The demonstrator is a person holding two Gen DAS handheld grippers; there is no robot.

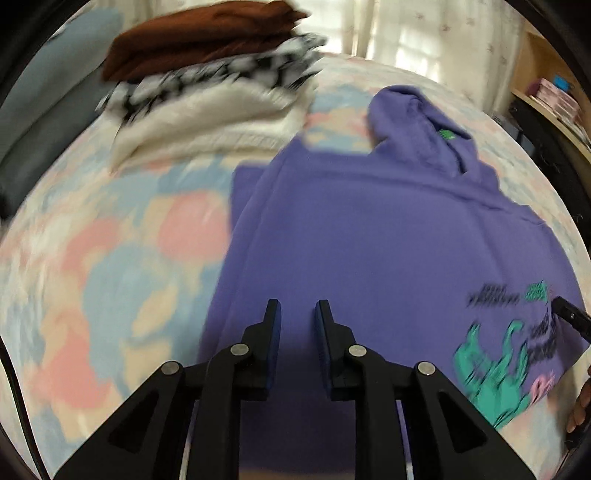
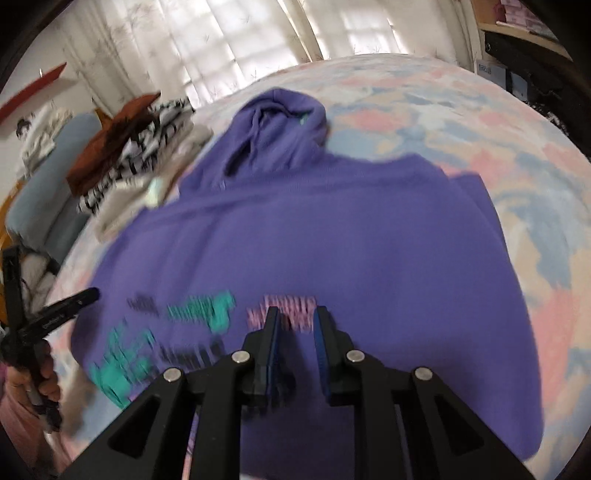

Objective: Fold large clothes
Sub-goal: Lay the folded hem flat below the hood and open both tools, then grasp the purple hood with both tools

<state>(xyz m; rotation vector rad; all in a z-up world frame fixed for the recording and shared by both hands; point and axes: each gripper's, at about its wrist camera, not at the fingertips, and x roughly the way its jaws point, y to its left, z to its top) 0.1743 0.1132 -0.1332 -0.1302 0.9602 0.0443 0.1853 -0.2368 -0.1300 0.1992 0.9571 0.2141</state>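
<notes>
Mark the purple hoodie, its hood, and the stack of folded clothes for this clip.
purple hoodie [image 2: 332, 236]: right wrist view, middle of the plain body.
hood [image 2: 280, 110]: right wrist view, top of the bunched hood.
stack of folded clothes [image 1: 207, 85]: left wrist view, on the checked layer.

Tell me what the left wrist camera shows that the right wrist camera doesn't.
Only the left wrist view: the left gripper head-on and the right gripper's tip at the edge.

Only the right wrist view: the right gripper head-on, a pink print on the hoodie, and a hand holding the left gripper.

Both: purple hoodie, its green print, the clothes stack, the bed, curtains.
</notes>
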